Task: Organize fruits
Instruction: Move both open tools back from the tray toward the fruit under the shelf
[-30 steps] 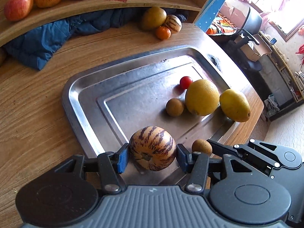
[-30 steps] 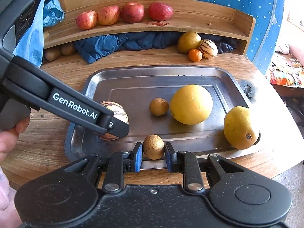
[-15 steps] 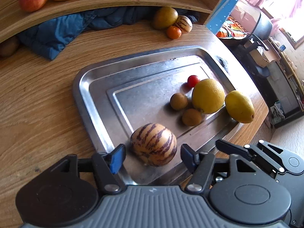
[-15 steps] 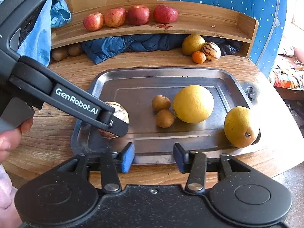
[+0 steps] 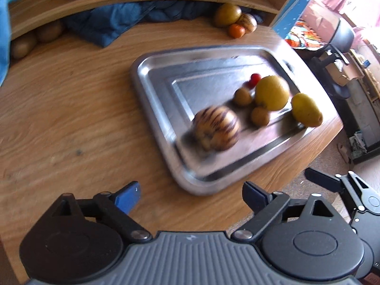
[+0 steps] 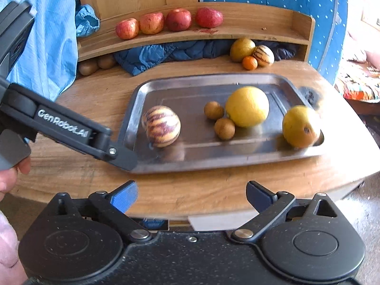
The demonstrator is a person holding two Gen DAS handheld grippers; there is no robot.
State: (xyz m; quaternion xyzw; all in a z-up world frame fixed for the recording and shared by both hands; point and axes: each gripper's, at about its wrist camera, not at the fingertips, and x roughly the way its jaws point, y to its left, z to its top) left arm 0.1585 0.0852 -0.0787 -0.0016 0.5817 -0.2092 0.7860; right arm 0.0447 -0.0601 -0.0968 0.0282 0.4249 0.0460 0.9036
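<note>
A metal tray (image 5: pixel 152 99) (image 6: pixel 133 109) lies on the round wooden table. On it rest a striped melon (image 5: pixel 216 128) (image 6: pixel 161 126), two small brown fruits (image 5: pixel 260 116) (image 6: pixel 224 129), a large yellow citrus (image 5: pixel 272 92) (image 6: pixel 247 106), a smaller yellow fruit (image 5: pixel 306 113) (image 6: pixel 300 126) at the right rim, and a red cherry tomato (image 5: pixel 255 78). My left gripper (image 5: pixel 191 193) is open and empty, above the table short of the tray's near corner. My right gripper (image 6: pixel 192 194) is open and empty, over the table's front edge.
A curved wooden shelf (image 6: pixel 237 35) at the back carries several red apples (image 6: pixel 178 20). Under it lie a blue cloth (image 6: pixel 166 54), a green-yellow fruit, a second striped melon and a tangerine (image 6: pixel 249 63), plus brown fruits (image 6: pixel 95 65) at left. A hand (image 6: pixel 9 178) holds the left gripper.
The left gripper let go of the striped melon and the right let go of a small brown fruit. Both opened wide and drew back from the tray.
</note>
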